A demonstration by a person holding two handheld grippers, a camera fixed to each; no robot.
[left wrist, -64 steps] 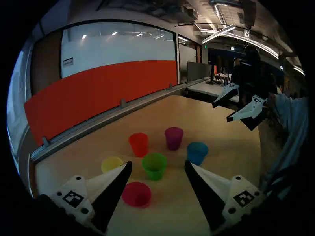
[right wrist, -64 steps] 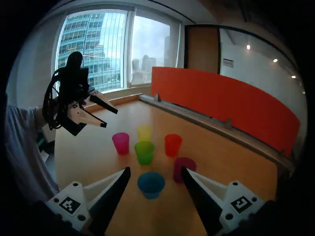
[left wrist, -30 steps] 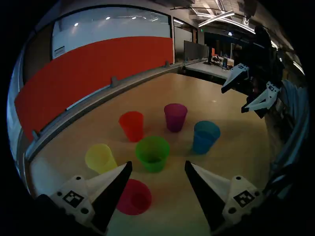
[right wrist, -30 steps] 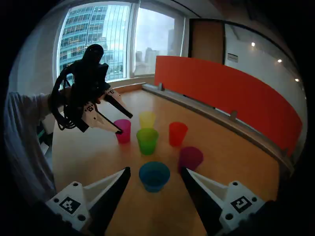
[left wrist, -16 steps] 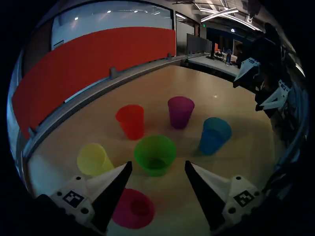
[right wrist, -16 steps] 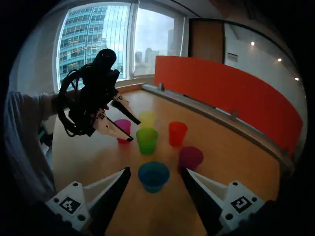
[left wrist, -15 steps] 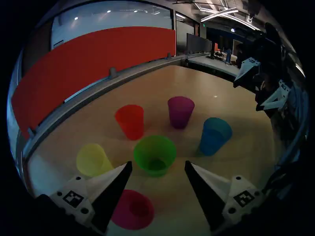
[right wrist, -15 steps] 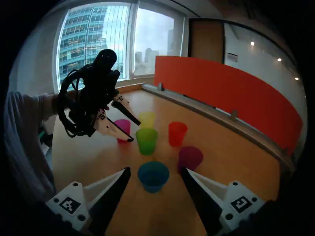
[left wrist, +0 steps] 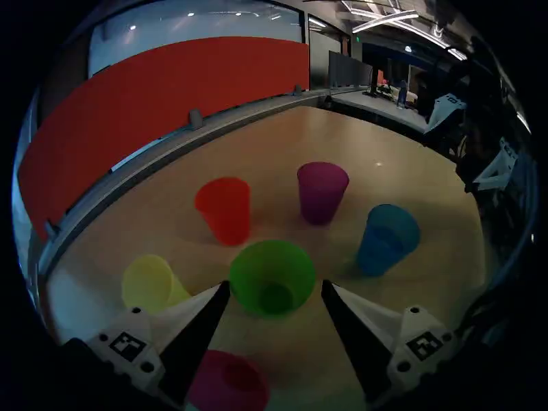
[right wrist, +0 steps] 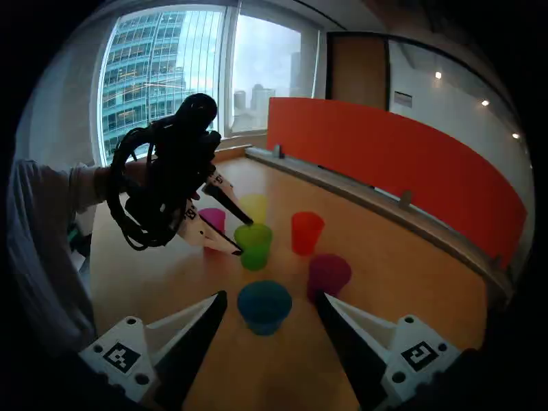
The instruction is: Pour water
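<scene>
Biggest thing first: a smooth, pale wood-look counter (left wrist: 383, 144) with a rounded far edge. A flat matte orange panel (left wrist: 157, 89) runs along it at 10 o'clock in the left gripper view. In the right gripper view a tall window (right wrist: 171, 89) full of glass towers sits at 11 o'clock.

The left gripper (left wrist: 274, 283) has white wedge-shaped fingers with black inner faces, and they're spread wide apart. The green cup (left wrist: 272, 276) sits right at the gap between the tips, with no pressing that I can see. From the right gripper view that same gripper is a bulky black body with looped cables, held from a light sleeve (right wrist: 34, 226) at 9 o'clock. Its tips are right at the green cup's near side. The right gripper (right wrist: 269, 294) is the same shape (fingers apart too, gripping nothing) and hangs just short of the blue cup (right wrist: 264, 306).

The cups are all glossy, slightly see-through plastic, tapered and upright. Clocked off the green one in the left gripper view:
- red cup (left wrist: 224, 209) at 11
- purple cup (left wrist: 322, 192) at 1
- blue cup between 2 and 3
- yellow cup (left wrist: 147, 282) at 9
- pink cup (left wrist: 226, 389) at 7, half tucked under the left finger

I can't tell if any of them has water in it.
</scene>
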